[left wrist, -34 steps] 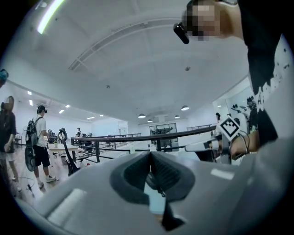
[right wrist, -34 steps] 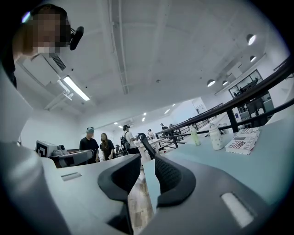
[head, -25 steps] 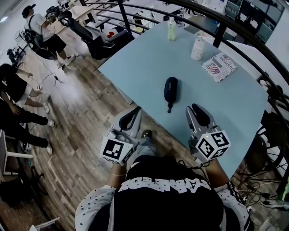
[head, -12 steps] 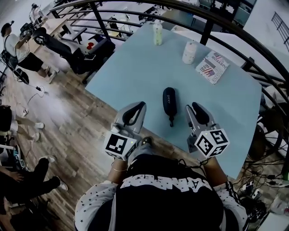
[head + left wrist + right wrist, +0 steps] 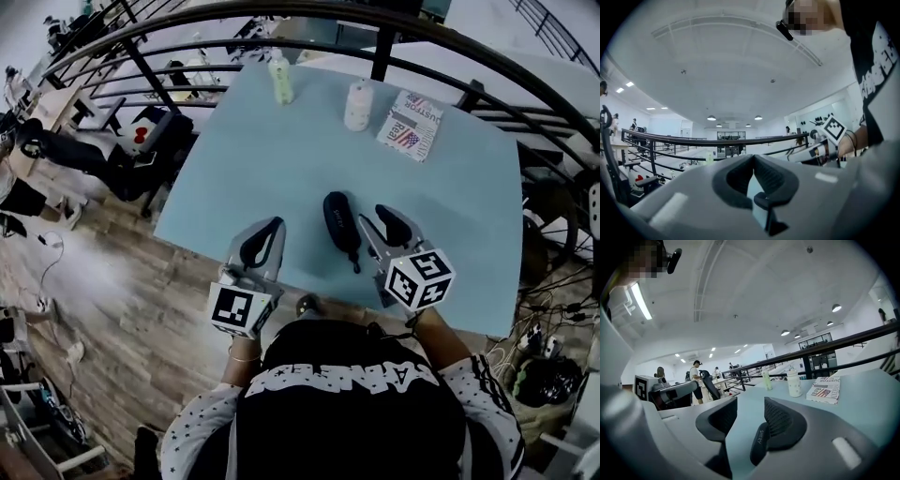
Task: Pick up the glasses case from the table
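The black glasses case (image 5: 339,223) lies on the light blue table (image 5: 234,159) near its front edge, its thin strap trailing toward me. My right gripper (image 5: 386,217) is just right of the case, low over the table. Its jaws are opening. In the right gripper view the case (image 5: 759,442) lies low between the jaws of that gripper (image 5: 750,401), close to the right finger, and no pad presses on it. My left gripper (image 5: 272,227) hovers left of the case, apart from it. Its tips meet in the left gripper view (image 5: 753,157), with nothing held.
At the table's far side stand a green bottle (image 5: 279,78) and a white bottle (image 5: 356,105). A printed book with a flag (image 5: 411,125) lies to their right. A dark metal railing (image 5: 281,14) curves behind the table. Wooden floor and chairs lie to the left.
Both grippers have moved forward over the table's front edge toward the case. The right one has come alongside the case's near end. The case has not moved on the table.
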Available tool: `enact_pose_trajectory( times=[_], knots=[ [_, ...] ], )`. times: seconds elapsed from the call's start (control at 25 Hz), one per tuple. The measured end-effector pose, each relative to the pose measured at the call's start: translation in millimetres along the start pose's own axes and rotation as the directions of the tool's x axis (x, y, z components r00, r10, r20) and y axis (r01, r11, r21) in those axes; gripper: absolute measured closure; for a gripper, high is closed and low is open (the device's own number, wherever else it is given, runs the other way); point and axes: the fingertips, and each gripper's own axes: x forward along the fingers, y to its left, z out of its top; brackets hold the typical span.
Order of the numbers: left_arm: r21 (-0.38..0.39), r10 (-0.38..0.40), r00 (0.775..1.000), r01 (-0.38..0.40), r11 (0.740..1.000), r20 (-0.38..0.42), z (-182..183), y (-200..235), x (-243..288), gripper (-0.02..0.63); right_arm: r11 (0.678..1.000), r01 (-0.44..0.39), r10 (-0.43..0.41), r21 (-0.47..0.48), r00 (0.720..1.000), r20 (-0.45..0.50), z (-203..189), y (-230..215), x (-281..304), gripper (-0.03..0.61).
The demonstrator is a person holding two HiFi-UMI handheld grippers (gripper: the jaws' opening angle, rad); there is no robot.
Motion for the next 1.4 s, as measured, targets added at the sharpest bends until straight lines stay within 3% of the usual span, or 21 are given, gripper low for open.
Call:
enact_pose_trajectory(
  times=[0.32, 0.68, 1.08, 1.4],
  knots=[
    [0.003, -0.132, 0.991, 0.132, 0.991, 0.008, -17.1, 19.7, 33.5, 0.614, 0.991, 0.133, -0.133, 0.013, 0.99, -0.054, -27.6, -16.3, 23.3, 0.383],
    [0.004, -0.278, 0.96, 0.278, 0.961, 0.015, -26.8, 22.5, 73.6, 0.614, 0.97, 0.244, -0.241, 0.012, 0.964, -0.116, -53.6, -31.0, 38.9, 0.354],
    [-0.025, -0.322, 0.947, 0.322, 0.946, 0.008, -35.5, 38.2, 90.3, 0.614, 0.955, 0.295, -0.289, 0.006, 0.94, -0.179, -70.2, -31.6, 51.9, 0.325],
    [-0.057, -0.31, 0.951, 0.309, 0.949, -0.003, -51.9, 61.7, 89.4, 0.614, 0.948, 0.317, -0.313, -0.021, 0.923, -0.226, -85.3, -33.1, 70.5, 0.302]
  ],
)
